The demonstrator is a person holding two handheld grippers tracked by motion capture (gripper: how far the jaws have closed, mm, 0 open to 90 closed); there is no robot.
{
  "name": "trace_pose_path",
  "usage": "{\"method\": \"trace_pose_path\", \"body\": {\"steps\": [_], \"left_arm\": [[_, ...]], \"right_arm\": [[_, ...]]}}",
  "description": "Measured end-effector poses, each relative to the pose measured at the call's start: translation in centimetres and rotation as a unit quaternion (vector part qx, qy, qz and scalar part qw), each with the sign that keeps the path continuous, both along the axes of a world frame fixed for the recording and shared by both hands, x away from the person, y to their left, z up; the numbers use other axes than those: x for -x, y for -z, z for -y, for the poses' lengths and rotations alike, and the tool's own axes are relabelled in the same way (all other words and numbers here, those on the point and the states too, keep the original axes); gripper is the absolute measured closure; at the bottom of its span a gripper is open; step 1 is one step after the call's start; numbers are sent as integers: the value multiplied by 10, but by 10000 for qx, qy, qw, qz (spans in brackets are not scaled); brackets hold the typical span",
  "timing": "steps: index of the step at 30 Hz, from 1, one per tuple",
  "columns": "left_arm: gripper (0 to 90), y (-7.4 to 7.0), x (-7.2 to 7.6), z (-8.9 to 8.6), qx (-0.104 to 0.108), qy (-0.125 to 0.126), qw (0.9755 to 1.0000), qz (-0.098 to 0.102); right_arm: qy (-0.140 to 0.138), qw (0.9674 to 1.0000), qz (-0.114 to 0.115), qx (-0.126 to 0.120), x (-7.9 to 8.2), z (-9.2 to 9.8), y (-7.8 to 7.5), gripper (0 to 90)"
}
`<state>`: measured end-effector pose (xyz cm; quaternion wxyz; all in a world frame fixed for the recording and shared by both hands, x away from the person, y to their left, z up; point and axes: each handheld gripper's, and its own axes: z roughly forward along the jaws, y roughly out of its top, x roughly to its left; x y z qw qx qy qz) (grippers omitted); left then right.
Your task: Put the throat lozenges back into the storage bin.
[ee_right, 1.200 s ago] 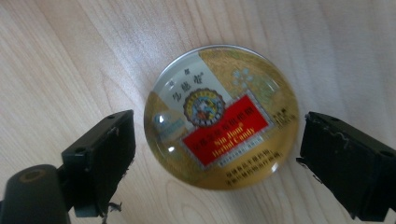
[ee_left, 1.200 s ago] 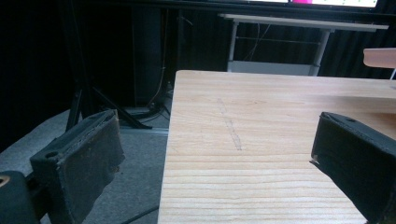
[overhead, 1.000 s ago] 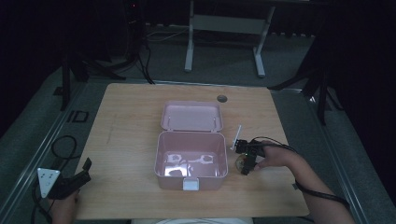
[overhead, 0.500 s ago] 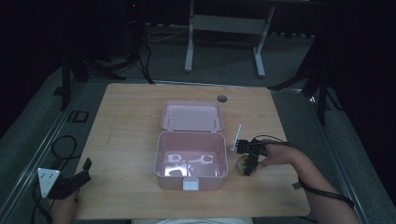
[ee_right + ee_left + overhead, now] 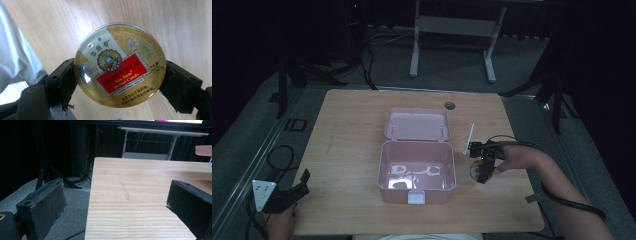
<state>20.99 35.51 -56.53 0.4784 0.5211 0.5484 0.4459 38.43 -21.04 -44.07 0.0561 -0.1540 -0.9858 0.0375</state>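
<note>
Right gripper (image 5: 482, 169) is clamped on a round candy tin (image 5: 120, 64), jaws pressed to its two opposite sides, printed lid facing the camera in the right gripper view. In the high view the tin (image 5: 474, 168) sits just off the right wall of the open pink box (image 5: 416, 171), toward the right edge of the tabletop (image 5: 352, 130), about level with the box's lower half. Whether it is lifted or resting on the wood, can't tell

Change over the last second: slight. The right hand (image 5: 517, 159) and gripper have crept a little nearer the front edge, staying just beside the box; the tin has gone with them. Box, its hinged lid (image 5: 417, 124) lying flat behind it, and the thin white stick (image 5: 469, 139) near the box's back right corner have not moved

Left gripper (image 5: 287, 196) sits idle at the front left corner, jaws wide apart with nothing between them; left gripper view looks along bare wood toward the back edge

Judgement: grasp looks done and firm, so the pick step is over. Likely next is carrying the tin left over the box wall and into the tray, which already holds some pale items I can't identify. Risk: smooth round tin may twist in the pads
</note>
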Motion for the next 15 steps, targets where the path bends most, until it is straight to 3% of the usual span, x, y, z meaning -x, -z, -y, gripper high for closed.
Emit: {"method": "trace_pose_path", "body": {"steps": [1, 11, 15], "left_arm": [[24, 0, 0, 0, 0, 0, 10000, 0], [24, 0, 0, 0, 1, 4, 10000, 0], [24, 0, 0, 0, 8, -3, 10000, 2]], "right_arm": [[0, 10000, 0, 0, 0, 0, 0, 201], [-95, 9997, 207, -110, 9, -8, -60, 201], [-132, 9996, 234, -79, 9, -13, -67, 202]]}}
